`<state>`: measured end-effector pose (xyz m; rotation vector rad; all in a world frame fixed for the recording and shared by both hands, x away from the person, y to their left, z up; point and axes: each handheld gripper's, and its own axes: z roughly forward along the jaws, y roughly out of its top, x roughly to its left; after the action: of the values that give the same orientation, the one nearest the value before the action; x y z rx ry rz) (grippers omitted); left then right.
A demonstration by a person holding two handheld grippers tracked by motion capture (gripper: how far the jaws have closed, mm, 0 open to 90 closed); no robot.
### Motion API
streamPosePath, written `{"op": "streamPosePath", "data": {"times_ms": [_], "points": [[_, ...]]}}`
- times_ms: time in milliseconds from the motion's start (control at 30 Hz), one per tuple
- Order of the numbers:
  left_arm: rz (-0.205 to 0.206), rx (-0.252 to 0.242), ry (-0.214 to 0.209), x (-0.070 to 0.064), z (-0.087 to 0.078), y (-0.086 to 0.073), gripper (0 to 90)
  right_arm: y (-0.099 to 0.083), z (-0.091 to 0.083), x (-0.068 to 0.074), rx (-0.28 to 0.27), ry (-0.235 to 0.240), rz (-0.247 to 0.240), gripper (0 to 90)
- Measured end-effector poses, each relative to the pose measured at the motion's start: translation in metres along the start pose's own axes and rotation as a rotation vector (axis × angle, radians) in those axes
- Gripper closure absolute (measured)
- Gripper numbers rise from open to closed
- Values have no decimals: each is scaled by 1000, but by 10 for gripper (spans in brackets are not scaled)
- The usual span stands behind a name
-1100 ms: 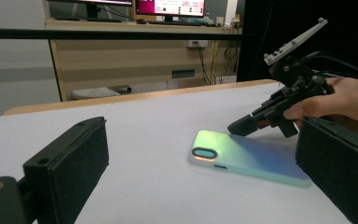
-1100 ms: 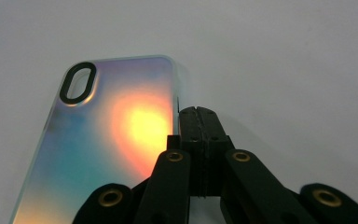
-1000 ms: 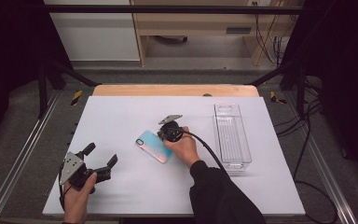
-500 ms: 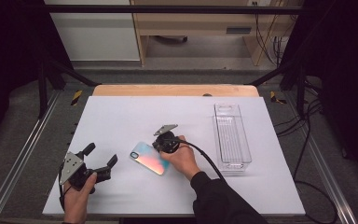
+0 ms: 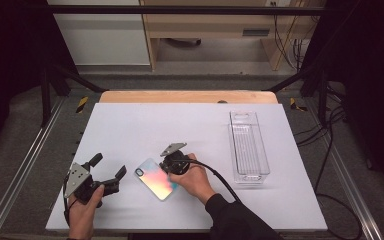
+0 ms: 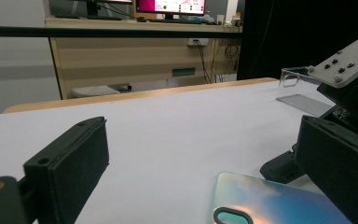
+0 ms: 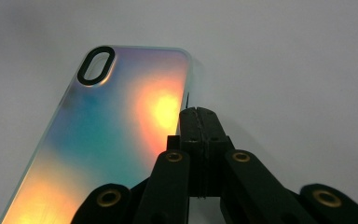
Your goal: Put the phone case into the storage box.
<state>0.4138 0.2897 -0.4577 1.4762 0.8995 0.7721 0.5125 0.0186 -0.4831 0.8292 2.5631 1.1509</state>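
While the right gripper (image 7: 198, 122) pinches the iridescent phone case (image 5: 156, 178) by its edge near the table's (image 5: 130, 130) six-o'clock side, the left gripper (image 5: 107, 169) waits spread at nine o'clock of it — hand-over or placing into the clear bin (image 5: 248, 147) apparently remains.

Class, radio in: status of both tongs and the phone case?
Right tongs shut on iridescent phone case edge. Left tongs open, apart from it. Clear plastic bin far right; nothing in the way.
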Motion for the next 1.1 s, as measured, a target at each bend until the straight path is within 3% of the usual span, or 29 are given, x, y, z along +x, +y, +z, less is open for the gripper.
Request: {"op": "streamPosePath", "data": {"times_ms": [367,433,533,667,867,1100], "points": [[-4,0,6,1,-1,0,25,3,5,5,-9,2,-23,862],[-6,-2,11,2,-2,0,25,3,3,5,-10,-13,-15,800],[-11,-4,17,3,-2,0,25,5,-5,5,-28,-55,2,631],[-15,-4,23,4,-3,0,25,8,-17,10,-34,-48,25,434],[-17,-1,34,4,-3,0,25,4,-35,26,-28,-32,21,167],[-17,3,34,5,-4,0,24,-9,-42,40,6,-6,7,63]]}}
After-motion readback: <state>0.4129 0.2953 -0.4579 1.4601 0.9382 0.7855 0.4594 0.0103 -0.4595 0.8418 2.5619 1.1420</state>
